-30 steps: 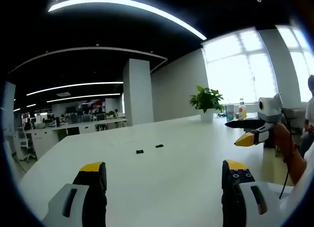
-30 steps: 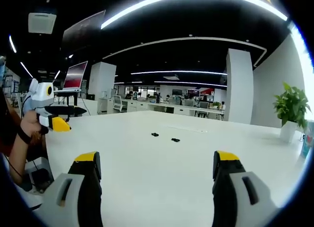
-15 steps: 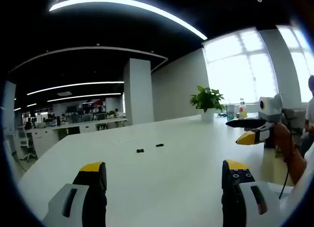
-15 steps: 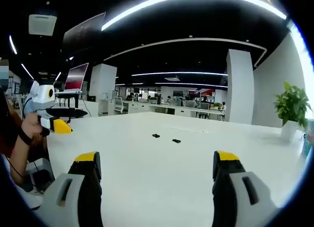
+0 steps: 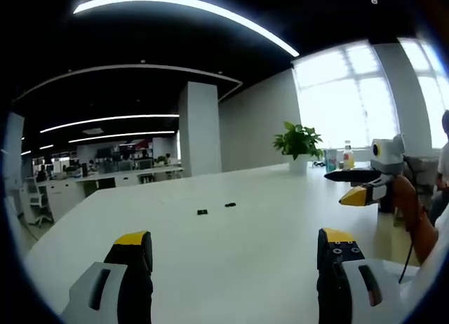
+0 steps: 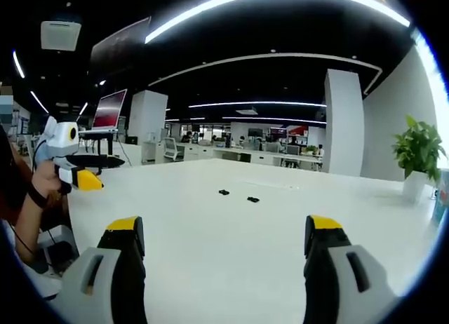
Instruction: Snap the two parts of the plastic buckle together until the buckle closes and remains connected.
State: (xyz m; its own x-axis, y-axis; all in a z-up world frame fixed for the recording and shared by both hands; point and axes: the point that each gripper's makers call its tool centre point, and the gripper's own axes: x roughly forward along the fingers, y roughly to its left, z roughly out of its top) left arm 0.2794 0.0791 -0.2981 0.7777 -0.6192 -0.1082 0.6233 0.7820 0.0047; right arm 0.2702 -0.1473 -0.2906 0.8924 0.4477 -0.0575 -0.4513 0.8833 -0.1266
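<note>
- Out on the far part of the white table [image 5: 231, 254] sit the two buckle parts, small and black: the left buckle part [image 5: 202, 212] and the right buckle part [image 5: 229, 205], near each other but apart, nothing covering them.
- The right gripper view catches the same pair, left buckle part [image 6: 223, 193] and right buckle part [image 6: 252, 199], lying flat on the table [image 6: 224, 247].
- The left gripper [image 5: 235, 257] has its yellow-tipped black jaws spread wide, nothing between them, well short of the buckle.
- The right gripper [image 6: 223, 243] is likewise spread, holding nothing; it also shows at the right of the left gripper view [image 5: 361, 187], held in a hand [image 5: 405, 198].
- The left gripper shows again at the left of the right gripper view [image 6: 83, 168].
- A potted plant [image 5: 297, 145] stands at the table's far right edge, with bottles [image 5: 338, 158] beside it.
- The tabletop is smooth, glossy white.
- Beyond: a white pillar [image 5: 199, 127], bright windows [image 5: 351, 92], curved ceiling light strips [image 5: 189, 8], and distant office desks [image 5: 105, 177].
</note>
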